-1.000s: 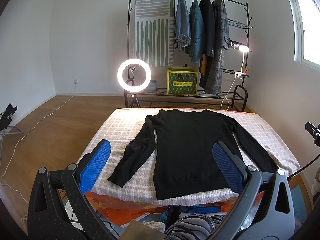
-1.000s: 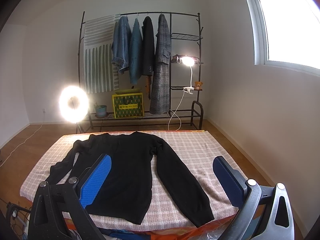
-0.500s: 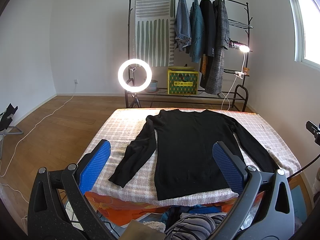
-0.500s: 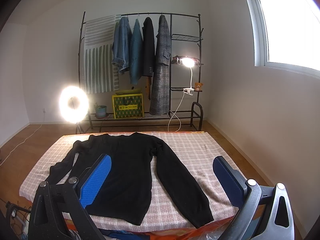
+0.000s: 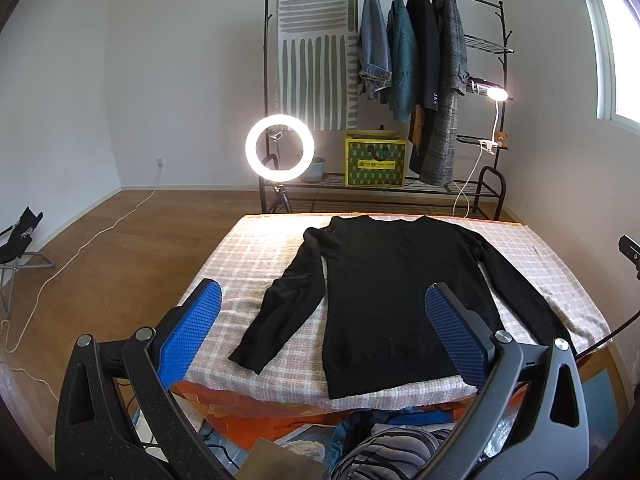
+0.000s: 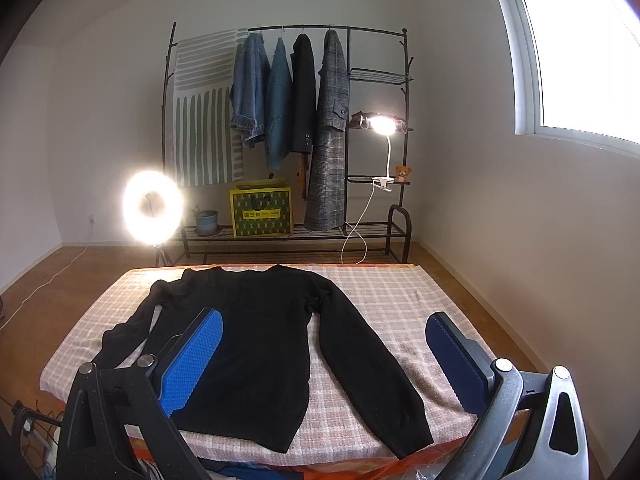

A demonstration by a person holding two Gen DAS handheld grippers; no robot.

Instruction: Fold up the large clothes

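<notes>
A black long-sleeved sweater [image 5: 384,292] lies flat on the checked cloth of the table [image 5: 256,256], collar at the far side, both sleeves spread down and outward. It also shows in the right wrist view [image 6: 264,344]. My left gripper [image 5: 320,332] is open and empty, held above the table's near edge, over the hem and left sleeve. My right gripper [image 6: 324,356] is open and empty, held above the near edge, over the sweater's body and right sleeve [image 6: 372,372].
A clothes rack [image 5: 400,92] with hanging jackets, a yellow box [image 5: 376,162] and a clip lamp [image 5: 496,94] stands behind the table. A lit ring light [image 5: 279,147] stands at the far left corner. Loose clothes [image 5: 384,444] lie below the near edge.
Both grippers have drifted very slightly; the view of the sweater shifts a little. The sweater has not moved.
</notes>
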